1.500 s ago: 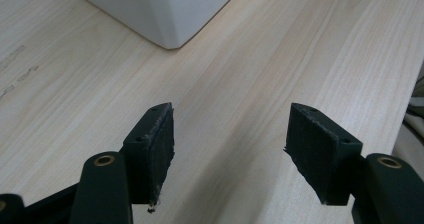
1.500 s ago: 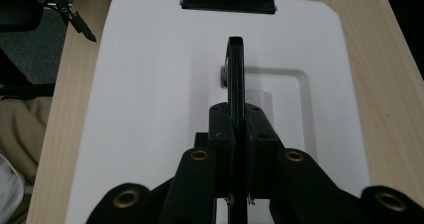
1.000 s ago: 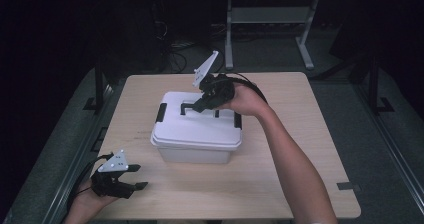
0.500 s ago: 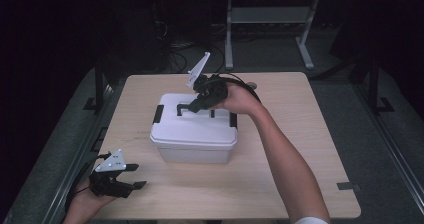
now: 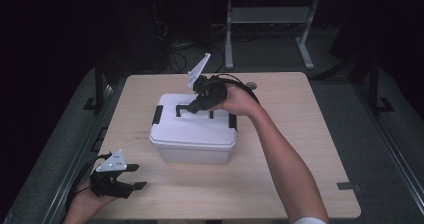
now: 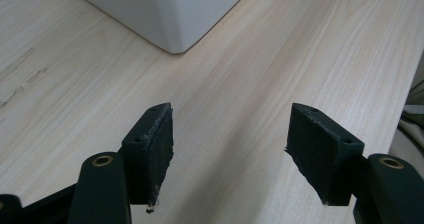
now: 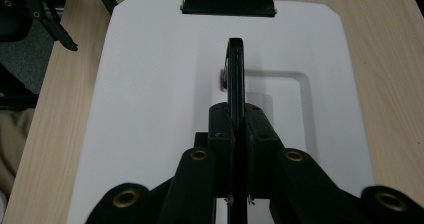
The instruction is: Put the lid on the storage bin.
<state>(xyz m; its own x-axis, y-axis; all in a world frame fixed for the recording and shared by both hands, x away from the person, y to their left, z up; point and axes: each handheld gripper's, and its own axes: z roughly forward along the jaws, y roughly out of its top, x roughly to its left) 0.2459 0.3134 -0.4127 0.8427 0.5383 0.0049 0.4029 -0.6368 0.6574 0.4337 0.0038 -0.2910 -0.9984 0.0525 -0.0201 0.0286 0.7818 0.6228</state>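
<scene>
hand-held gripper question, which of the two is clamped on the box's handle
The right hand-held gripper: its jaws are shut on the black handle atop the white lidded box. The left hand-held gripper sits open near the table edge.

Looked like a lab or recording room rather than a home. Bare pale wooden table (image 5: 310, 149) set alone on grey carpet (image 5: 380, 134), dark all around. Beyond the table's far edge, cables (image 5: 175, 59) loose on the floor beside the metal legs of a second bench (image 5: 270, 19). Black frame rails (image 5: 97, 84) along the left and right edges. A strip of dark tape (image 5: 348, 186) near the front right corner.
</scene>
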